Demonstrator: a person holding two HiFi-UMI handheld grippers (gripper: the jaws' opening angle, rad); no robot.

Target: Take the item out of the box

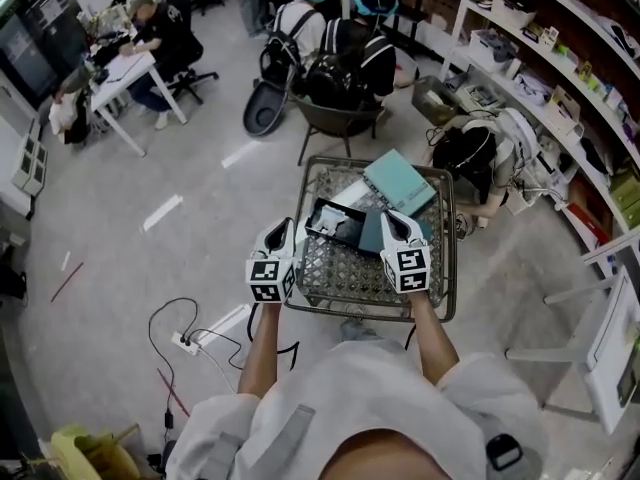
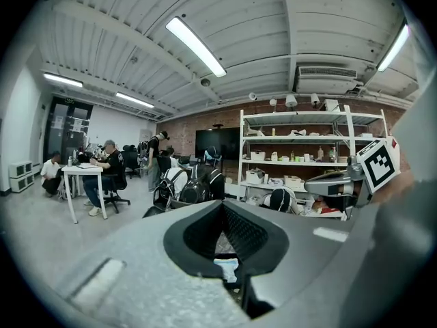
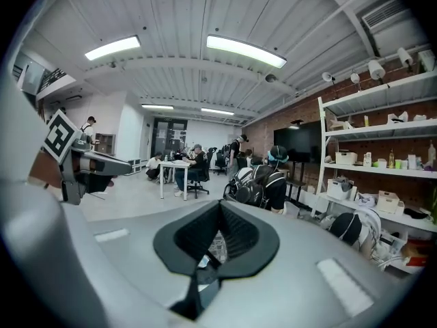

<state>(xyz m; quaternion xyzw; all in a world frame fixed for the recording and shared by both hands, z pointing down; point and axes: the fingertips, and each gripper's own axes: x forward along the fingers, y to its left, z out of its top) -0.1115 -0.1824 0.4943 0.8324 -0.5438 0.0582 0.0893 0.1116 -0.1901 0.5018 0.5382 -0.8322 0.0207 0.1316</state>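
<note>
My left gripper [image 1: 281, 236] sits clenched, empty, at the mesh table's [image 1: 345, 273] near-left edge; right gripper [image 1: 397, 224] likewise near-right (dark open box [image 1: 335, 223] between them).

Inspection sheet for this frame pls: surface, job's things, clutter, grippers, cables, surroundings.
Surface: wire-mesh basket standing on a grey floor.
Job's things: open black box in the basket; contents unclear.
Clutter: light teal box and dark teal box in the same basket.
Grippers: left gripper and right gripper above the basket, fingers together, nothing seen between them.
Cables: white power strip with black cable on the floor, left of the person.
Surroundings: shelving at right; seated people ahead; white desk far left.
</note>
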